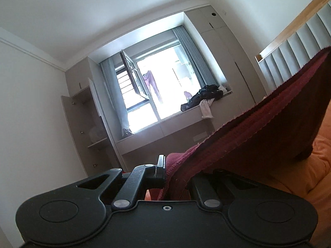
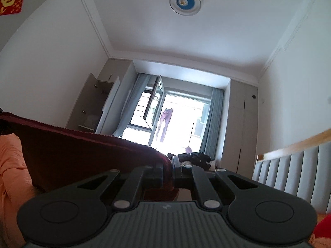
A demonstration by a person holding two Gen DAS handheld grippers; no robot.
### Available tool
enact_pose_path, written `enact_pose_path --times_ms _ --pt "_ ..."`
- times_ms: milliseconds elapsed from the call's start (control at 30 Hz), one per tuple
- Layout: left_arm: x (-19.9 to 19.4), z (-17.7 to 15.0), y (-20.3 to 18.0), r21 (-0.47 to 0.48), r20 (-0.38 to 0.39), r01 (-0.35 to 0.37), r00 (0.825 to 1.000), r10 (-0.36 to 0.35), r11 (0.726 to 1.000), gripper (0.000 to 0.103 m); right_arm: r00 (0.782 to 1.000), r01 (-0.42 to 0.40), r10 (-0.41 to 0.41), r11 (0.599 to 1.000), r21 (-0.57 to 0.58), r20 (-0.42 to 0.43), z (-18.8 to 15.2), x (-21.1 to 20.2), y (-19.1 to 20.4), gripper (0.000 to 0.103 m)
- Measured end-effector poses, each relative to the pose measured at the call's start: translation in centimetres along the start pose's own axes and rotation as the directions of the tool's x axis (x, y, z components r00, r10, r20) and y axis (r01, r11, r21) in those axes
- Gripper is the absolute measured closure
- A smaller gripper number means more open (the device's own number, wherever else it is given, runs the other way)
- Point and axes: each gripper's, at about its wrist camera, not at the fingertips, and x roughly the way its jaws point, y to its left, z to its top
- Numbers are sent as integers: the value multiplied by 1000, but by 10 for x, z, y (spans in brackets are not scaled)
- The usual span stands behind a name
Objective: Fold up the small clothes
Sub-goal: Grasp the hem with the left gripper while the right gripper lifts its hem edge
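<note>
Left gripper (image 1: 165,166), black and two-fingered, is clamped on one end of a dark red knitted cloth (image 1: 258,136); the fabric climbs away to the right in a taut band. Right gripper (image 2: 172,169), of the same build, is clamped on the opposite end, from which the cloth runs off to the left. Held at both ends, the garment hangs stretched in the air between the hands, above an orange bedcover (image 1: 306,175). This hold is judged to serve two purposes: it pulls the knit flat and brings its edges straight before a fold is laid on the bed. Both cameras face the far wall, so the lower hem is hidden.

Containers: at far left, a tall beige cupboard (image 1: 82,115) stands with its door open; a pale rounded object rests on one shelf, too dim to name. At centre, a deep window ledge (image 1: 178,117) carries a heap of dark and white clothes (image 1: 206,97), not yet folded. A purple garment (image 2: 164,124) hangs outside the window. At right, a grey padded headboard (image 2: 293,169) borders the bed.
</note>
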Motion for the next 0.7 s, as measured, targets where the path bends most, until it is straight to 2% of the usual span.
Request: enact_pose_path --times_ms 300,600,700 --pt "57 -14 -1 -4 -100 35 994 -36 999 96 997 9 -5 999 50 -75 -27 52 -4 95" --pt "77 -39 1 50 -174 112 980 -101 993 94 986 -9 17 999 50 -164 -57 95 -5 95" --pt "90 -39 12 -14 -190 140 972 -140 990 93 984 -22 25 999 24 -178 -63 108 0 95"
